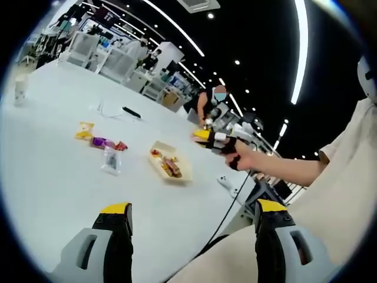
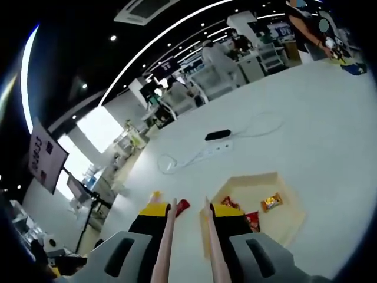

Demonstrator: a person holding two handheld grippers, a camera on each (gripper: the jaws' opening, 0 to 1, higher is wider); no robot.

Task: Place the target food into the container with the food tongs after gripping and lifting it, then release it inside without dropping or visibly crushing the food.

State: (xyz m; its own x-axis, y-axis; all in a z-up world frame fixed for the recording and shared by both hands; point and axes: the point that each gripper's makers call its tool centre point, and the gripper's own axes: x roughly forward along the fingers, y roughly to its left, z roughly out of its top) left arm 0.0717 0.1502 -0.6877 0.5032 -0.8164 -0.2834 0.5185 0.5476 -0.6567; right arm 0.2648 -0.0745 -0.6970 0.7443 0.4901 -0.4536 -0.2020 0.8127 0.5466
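In the left gripper view, the left gripper (image 1: 191,227) hovers with jaws wide apart and empty over a white desk (image 1: 53,177). Mid-desk lies a tray (image 1: 169,162) with snacks, and loose wrapped snacks (image 1: 100,141) sit well apart from it. A hand (image 1: 250,158) holds the right gripper (image 1: 206,137) above the desk's far edge.

In the right gripper view, the right gripper (image 2: 189,219) holds pale tongs (image 2: 187,247), narrowly parted, above the tray's near edge. Packets in the tray are too small to identify. A cable (image 2: 203,153) lies beyond.
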